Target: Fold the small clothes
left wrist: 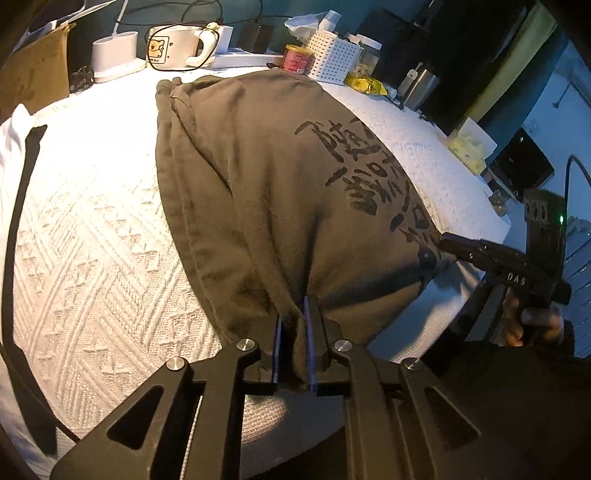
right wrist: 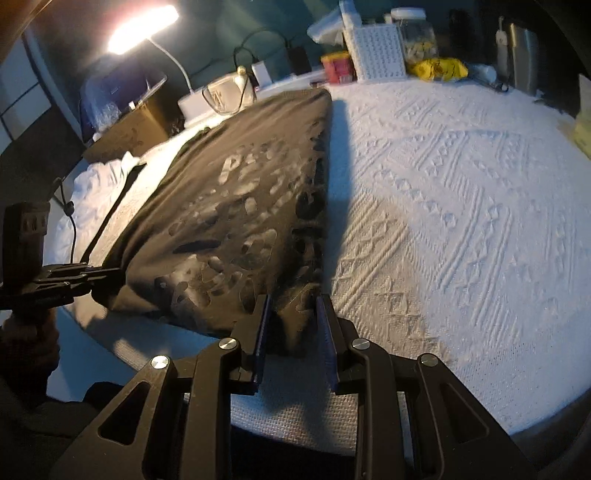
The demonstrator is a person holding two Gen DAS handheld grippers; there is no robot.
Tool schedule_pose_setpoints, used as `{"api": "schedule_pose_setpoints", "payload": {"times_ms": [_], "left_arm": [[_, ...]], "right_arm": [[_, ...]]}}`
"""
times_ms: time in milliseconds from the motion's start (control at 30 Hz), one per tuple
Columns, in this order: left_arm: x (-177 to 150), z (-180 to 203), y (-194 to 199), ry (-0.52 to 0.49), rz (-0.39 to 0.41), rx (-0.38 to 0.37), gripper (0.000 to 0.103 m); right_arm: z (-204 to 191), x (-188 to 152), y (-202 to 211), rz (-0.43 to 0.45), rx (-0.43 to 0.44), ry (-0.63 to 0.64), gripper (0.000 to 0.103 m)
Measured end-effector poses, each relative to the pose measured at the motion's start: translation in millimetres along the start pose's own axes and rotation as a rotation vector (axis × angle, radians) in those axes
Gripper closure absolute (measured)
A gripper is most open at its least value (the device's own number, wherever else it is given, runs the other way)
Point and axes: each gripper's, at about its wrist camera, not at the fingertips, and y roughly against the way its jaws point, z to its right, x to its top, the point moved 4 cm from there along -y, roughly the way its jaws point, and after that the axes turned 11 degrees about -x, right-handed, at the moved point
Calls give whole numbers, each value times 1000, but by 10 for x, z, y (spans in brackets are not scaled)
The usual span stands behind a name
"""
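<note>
An olive-brown T-shirt (left wrist: 258, 166) with black brush lettering lies folded lengthwise on the white textured table cover (left wrist: 92, 221). My left gripper (left wrist: 295, 310) is shut on its near hem, with a bunch of cloth pinched between the blue pads. In the right wrist view the same shirt (right wrist: 229, 206) runs away to the back. My right gripper (right wrist: 294, 299) is shut on the shirt's near right corner, and thick cloth fills the gap between the pads. Each gripper shows in the other's view: the right gripper (left wrist: 445, 245) at the shirt's right edge, the left gripper (right wrist: 114, 275) at its left edge.
Along the far edge stand a white mug (left wrist: 173, 48), a red can (left wrist: 295, 59), a white perforated basket (left wrist: 332, 55), a yellow packet (left wrist: 365, 85) and a cardboard box (left wrist: 33, 74). A lit lamp (right wrist: 144, 29) shines at the back left. A white garment (left wrist: 14, 147) lies at the left.
</note>
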Motion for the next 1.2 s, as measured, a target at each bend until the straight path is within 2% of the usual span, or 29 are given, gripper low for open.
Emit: {"api": "schedule_pose_setpoints", "payload": {"times_ms": [33,167,233,500,700,767,900,1200], "left_arm": [[-7,-1,0,3,1,-3,92],[-50,70,-13,-30,-11,-13,78],[-58,107,-14,-46,-13,-5,76],[-50,107,47,-47,-1,22,76],[-97,108,28,-82,-4,34,76],[-111,129,24,-96,-12,45,76],[-151,154,18,-124,-36,75,82],[-131,134,57,-159,-57,120,83]], "right_arm": [[-18,-17,9,4,-7,7,86],[-83,-89,58,24,-44,39,86],[-114,-134,85,31,-56,57,86],[-94,-161,111,15,-33,29,85],[-152,-208,136,49,-52,69,86],[-153,-213,151,50,-56,74,95],[-95,-234,188,37,-88,80,97],[-54,-269,217,22,-95,73,97]]}}
